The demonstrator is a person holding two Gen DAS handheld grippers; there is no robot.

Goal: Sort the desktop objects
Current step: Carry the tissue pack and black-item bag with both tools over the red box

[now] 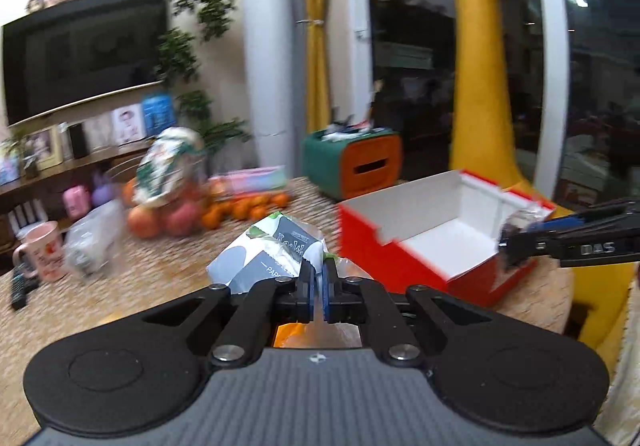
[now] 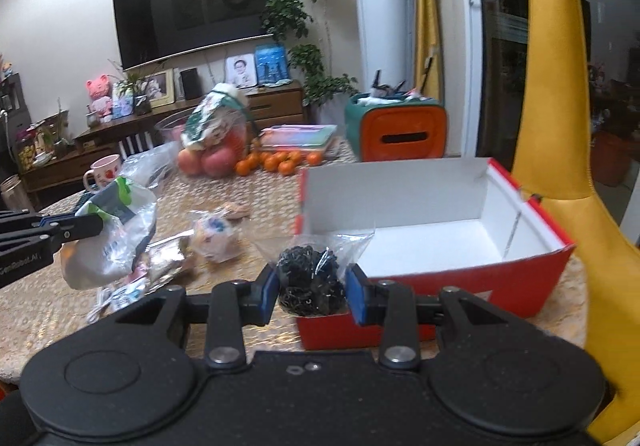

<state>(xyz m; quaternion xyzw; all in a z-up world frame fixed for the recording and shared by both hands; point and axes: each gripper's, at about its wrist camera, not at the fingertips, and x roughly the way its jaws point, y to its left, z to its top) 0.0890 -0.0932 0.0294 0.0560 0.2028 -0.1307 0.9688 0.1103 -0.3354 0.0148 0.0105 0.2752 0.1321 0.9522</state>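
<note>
My left gripper (image 1: 318, 274) is shut on a crumpled white and grey paper packet in clear plastic (image 1: 272, 252), held above the table. From the right wrist view the same packet (image 2: 116, 222) hangs at the left in the left gripper (image 2: 96, 224). My right gripper (image 2: 310, 286) is shut on a clear bag of black metal clips (image 2: 310, 278), just at the near wall of an open red box with a white inside (image 2: 432, 214). In the left wrist view the right gripper (image 1: 508, 246) comes in from the right at the box (image 1: 420, 230).
On the patterned tabletop (image 2: 52, 306) lie several small snack packets (image 2: 212, 234), a pink mug (image 2: 105, 168), a plastic bag, apples and tangerines (image 2: 276, 162). A green and orange bin (image 2: 400, 126) stands behind. A yellow giraffe figure (image 2: 560, 126) rises to the right of the box.
</note>
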